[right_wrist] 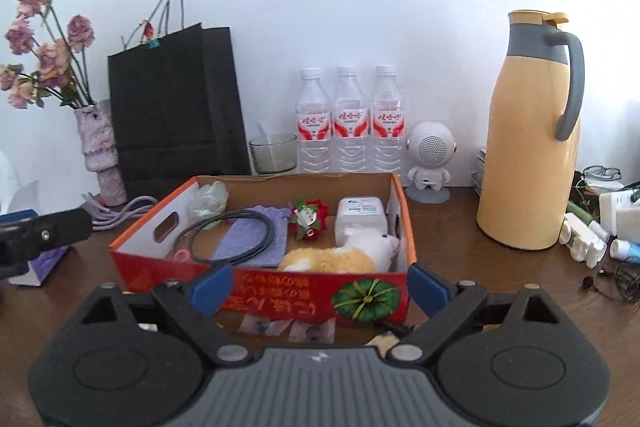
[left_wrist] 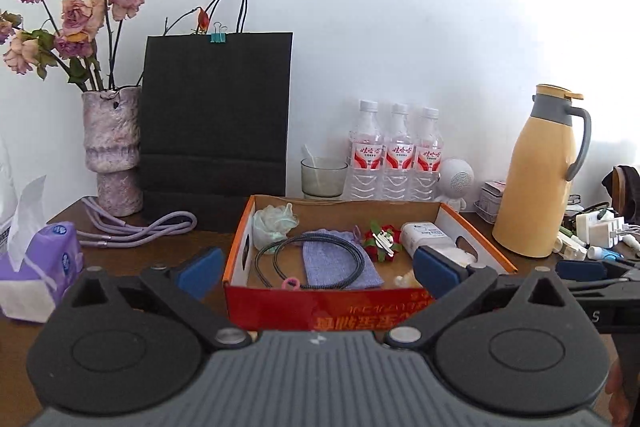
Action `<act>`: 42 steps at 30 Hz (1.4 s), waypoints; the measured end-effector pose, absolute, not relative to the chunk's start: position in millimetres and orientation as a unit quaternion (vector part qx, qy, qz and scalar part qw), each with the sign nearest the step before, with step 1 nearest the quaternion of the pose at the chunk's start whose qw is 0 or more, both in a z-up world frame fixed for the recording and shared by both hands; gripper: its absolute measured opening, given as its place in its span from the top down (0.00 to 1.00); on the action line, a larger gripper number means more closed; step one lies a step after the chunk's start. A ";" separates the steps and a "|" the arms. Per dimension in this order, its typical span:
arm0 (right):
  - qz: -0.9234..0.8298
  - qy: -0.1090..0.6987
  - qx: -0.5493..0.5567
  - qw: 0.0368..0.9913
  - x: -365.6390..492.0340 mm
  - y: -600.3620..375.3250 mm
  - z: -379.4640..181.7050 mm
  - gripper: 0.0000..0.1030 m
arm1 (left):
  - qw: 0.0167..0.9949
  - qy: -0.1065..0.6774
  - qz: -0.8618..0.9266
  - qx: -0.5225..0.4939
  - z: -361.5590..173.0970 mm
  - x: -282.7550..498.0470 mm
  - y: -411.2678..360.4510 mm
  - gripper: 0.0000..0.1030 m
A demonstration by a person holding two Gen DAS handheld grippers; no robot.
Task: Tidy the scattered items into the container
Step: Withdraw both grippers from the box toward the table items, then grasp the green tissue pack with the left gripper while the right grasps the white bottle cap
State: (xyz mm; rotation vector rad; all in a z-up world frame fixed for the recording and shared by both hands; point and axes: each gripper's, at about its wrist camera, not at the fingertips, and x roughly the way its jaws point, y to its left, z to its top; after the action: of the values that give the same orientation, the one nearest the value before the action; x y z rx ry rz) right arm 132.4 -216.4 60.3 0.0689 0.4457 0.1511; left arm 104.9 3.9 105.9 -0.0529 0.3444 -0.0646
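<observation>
Tissues in a purple pack sit at the lower left of the left wrist view, with a lilac cord coiled just behind them on the bench; the cord is still outside the container. A vase of dried roses and one black paper bag are seen at the upper left.

At the centre lies the cardboard box, the task's container, already well filled. Inside it, from left to right, one pale green mesh pouch, one black cable loop, one lilac cloth pouch, one red flower clip and one white charger can be counted. In the right wrist view one plush toy is seen at the box's lower right corner. Behind the box stand one glass cup, three water bottles, one small white robot-shaped speaker and one yellow thermos jug.

The left gripper is held before the box with its fingers released and nothing between them; the right gripper is likewise spread wide and empty, its fingers just outside the box's front wall. Most of the tidying appears done. At the far right a clutter of small white and blue items remains on the bench, and a few small packets lie just in front of the box; whether these belong to the task cannot be told.
</observation>
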 end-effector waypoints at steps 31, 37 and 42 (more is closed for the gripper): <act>0.104 0.286 -0.029 0.952 19.8 -194.9 19.7 0.31 | 0.954 0.289 -0.070 -0.044 45.2 30.5 47.6 0.29; 0.072 0.309 -0.030 0.948 60.3 -204.9 10.9 0.33 | 0.945 0.306 -0.108 -0.043 42.2 74.7 29.3 0.45; 0.052 0.330 -0.015 0.943 89.4 -224.7 -5.0 0.33 | 0.940 0.314 -0.129 -0.017 35.7 121.9 -0.9 0.19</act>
State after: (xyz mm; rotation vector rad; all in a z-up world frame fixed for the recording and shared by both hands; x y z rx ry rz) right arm 89.4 -224.7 -5.0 -0.0298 0.6725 0.1063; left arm 121.9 -0.9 35.7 -0.0346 0.6417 -0.2642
